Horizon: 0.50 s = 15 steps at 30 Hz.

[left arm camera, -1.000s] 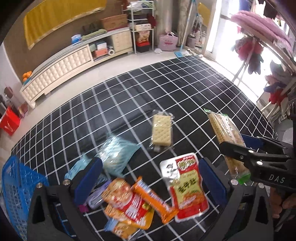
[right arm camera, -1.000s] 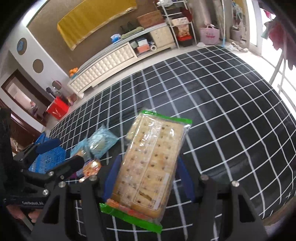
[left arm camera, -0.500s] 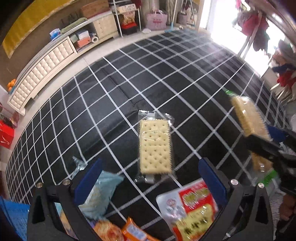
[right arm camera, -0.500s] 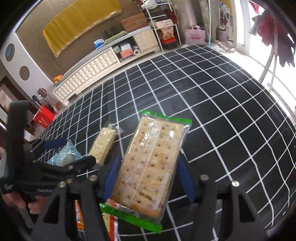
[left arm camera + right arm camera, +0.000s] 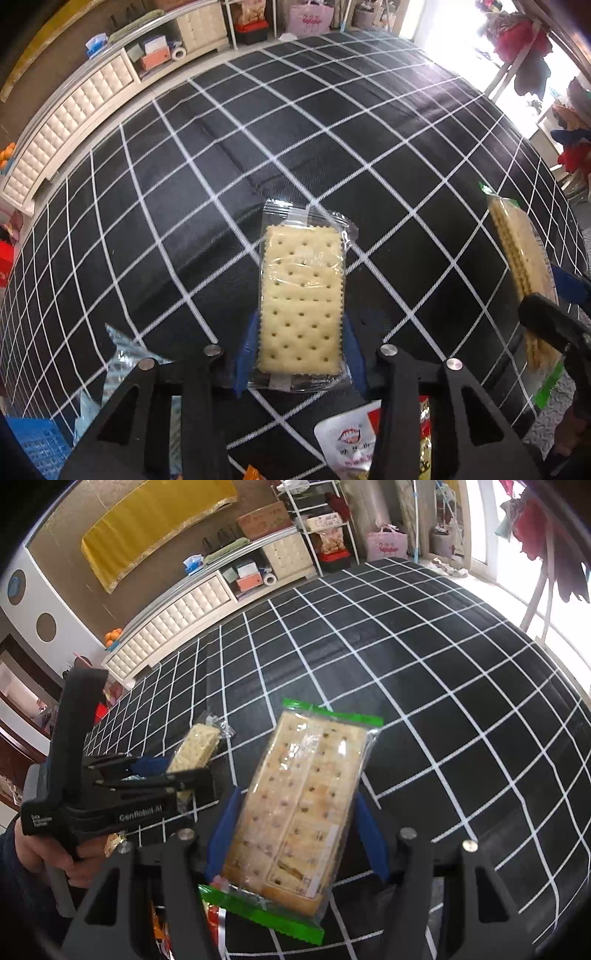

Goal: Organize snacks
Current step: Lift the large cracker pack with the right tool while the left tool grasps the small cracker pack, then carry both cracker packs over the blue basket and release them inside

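The left gripper (image 5: 300,349) clamps the near end of a pale single cracker in clear wrap (image 5: 301,299), seemingly lifted just off the black white-gridded cloth (image 5: 221,155). The right gripper (image 5: 295,834) pinches a larger green-edged clear cracker pack (image 5: 299,805) in the air. Both are light, brittle and slick, so gentle holds across the long edges suit.

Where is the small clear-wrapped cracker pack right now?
The small cracker pack sits between the left gripper fingers over the checked mat; in the right wrist view it shows left of the green-edged cracker pack.
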Available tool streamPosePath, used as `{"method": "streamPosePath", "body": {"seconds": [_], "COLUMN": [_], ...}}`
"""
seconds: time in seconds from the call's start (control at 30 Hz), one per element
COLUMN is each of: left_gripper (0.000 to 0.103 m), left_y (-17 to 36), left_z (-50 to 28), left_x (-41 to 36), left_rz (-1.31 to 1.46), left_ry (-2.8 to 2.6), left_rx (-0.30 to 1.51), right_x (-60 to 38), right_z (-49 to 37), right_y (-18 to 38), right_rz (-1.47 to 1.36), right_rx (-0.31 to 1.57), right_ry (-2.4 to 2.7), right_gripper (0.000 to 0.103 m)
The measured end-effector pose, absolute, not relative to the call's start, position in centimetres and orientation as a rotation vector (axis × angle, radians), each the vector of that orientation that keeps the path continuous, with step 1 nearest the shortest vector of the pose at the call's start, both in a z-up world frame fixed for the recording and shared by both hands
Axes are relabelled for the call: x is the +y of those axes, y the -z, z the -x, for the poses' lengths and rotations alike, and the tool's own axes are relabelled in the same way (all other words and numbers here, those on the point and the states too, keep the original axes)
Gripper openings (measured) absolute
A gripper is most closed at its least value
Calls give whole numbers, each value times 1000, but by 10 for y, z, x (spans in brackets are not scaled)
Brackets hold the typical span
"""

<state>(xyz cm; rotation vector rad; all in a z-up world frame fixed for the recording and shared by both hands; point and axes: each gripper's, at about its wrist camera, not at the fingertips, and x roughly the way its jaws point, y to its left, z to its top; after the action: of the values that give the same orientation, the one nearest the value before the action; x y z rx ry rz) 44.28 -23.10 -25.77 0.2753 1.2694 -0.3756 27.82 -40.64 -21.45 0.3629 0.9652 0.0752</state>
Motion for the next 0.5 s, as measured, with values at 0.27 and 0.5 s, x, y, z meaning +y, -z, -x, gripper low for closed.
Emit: {"method": "streamPosePath", "body": {"seconds": [0.27,0.5], "left_gripper": [40,40], "left_y": [206,145], "left_z": [-398,-352], "left_x": [-213,-181], "left_rz": [-244,-222], "left_ry": [389,361], "left_rx": [1211,1133], "right_x": [-389,-357], "right_z": [-258,-232], "right_y": [177,120], "right_rz": [-326,-238], "right_rx": [938,878], "right_ry": [-77,-104], "right_gripper": [66,66]}}
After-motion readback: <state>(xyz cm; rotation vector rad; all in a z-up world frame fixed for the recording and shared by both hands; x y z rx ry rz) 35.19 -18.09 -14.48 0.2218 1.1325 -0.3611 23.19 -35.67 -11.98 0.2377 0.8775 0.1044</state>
